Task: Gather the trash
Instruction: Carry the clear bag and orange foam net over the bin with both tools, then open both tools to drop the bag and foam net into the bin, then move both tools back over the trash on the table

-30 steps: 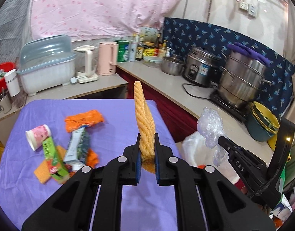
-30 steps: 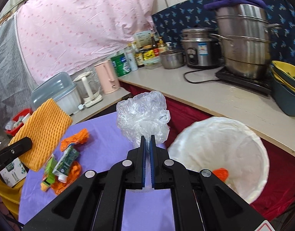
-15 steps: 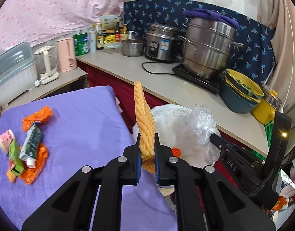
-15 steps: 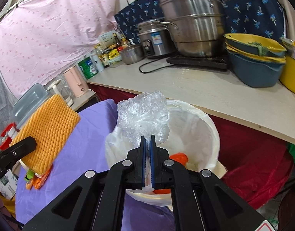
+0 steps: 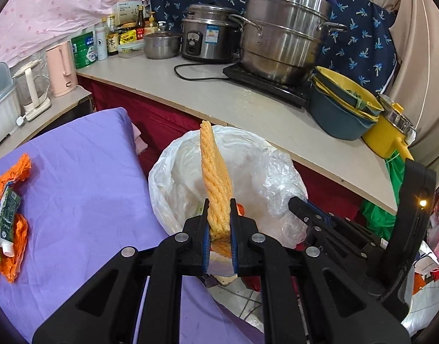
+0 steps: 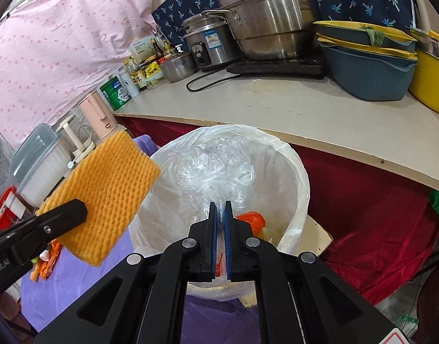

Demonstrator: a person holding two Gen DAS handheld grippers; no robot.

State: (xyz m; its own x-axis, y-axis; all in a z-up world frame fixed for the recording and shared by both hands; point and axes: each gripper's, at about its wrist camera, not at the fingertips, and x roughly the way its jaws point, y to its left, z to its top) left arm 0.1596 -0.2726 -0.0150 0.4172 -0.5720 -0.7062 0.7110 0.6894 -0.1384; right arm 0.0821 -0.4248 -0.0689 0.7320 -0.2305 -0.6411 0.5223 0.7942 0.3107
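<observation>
Now over bin | left tongs grip foam net | right tongs just eased, bag between

Cookware crowds a kitchen surface beneath patterned cloth.
At upper centre, a stacked steel steamer stands on a black hob beside a rice cooker; blue and yellow basins sit at right, a pink kettle and bottles at upper left, with a pink curtain behind.
</observation>
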